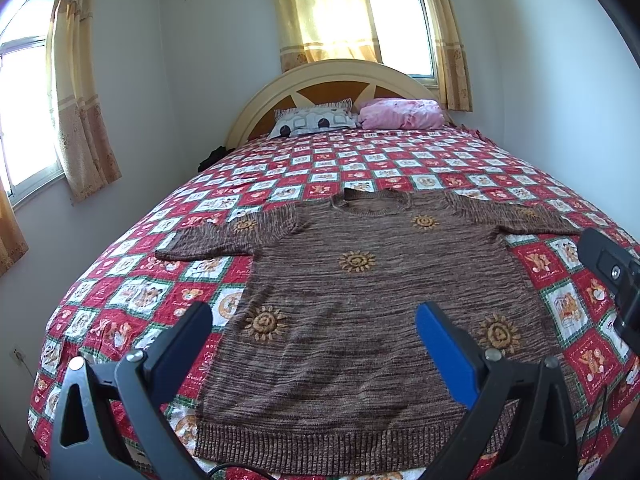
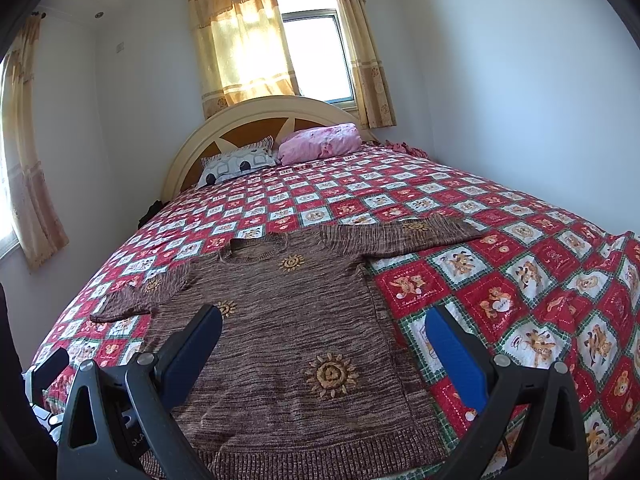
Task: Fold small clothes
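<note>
Bed: red-and-white checked teddy-bear quilt.
Sweater: brown knitted sun-patterned sweater flat; hem partly hidden.
Tongs: my left gripper and right gripper both gape, empty.

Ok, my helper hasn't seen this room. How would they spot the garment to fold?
On the bed's red-and-white checked bedspread, at the near end, away from the pillows, lies a brown knit sweater, flat with sleeves spread. It is the only garment there, with orange embroidered suns.

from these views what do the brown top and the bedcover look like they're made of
Brown sweater: looks like marled knit yarn, matte, with a ribbed hem and raised orange embroidered suns. Bedcover: seems a printed woven or quilted cotton, matte, with stitched-looking checks of red and white.
</note>
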`<action>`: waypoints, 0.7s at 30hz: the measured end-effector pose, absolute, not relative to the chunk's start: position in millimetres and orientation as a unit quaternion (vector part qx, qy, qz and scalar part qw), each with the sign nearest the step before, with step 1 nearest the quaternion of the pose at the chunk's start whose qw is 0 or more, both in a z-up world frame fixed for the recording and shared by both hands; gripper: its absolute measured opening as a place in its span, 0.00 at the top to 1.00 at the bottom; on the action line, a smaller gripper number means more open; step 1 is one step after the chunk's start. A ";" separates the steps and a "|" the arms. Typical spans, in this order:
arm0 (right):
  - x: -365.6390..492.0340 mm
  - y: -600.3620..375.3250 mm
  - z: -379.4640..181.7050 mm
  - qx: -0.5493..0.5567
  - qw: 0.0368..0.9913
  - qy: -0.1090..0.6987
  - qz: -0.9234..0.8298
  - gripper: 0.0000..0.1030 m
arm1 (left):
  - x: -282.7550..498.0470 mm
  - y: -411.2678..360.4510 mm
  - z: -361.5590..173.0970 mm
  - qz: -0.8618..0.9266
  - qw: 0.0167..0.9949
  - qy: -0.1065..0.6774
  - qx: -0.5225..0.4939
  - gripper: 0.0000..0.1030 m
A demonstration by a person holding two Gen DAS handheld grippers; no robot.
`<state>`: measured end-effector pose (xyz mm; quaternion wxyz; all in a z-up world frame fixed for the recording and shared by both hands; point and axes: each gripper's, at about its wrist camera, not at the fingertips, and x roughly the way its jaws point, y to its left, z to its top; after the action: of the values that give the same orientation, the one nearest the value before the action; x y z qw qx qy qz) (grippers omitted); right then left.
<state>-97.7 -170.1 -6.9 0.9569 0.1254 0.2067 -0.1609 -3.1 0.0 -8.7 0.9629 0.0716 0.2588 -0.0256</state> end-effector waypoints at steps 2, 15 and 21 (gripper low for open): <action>-97.6 -170.6 -6.8 0.126 0.957 0.207 -0.161 0.01 | -3.4 0.1 -9.0 -0.026 0.963 0.260 0.071 0.00; -97.9 -169.2 -8.4 0.126 0.957 0.208 -0.160 0.01 | -2.5 -2.9 -10.6 -0.026 0.961 0.266 0.070 0.00; -98.1 -168.1 -9.9 0.127 0.956 0.210 -0.160 0.01 | -0.8 -3.2 -12.2 -0.027 0.960 0.270 0.069 0.00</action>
<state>-98.1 -168.1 -9.9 0.9562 0.1266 0.2098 -0.1600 -0.8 -3.2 -12.2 0.9599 0.0691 0.2702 -0.0273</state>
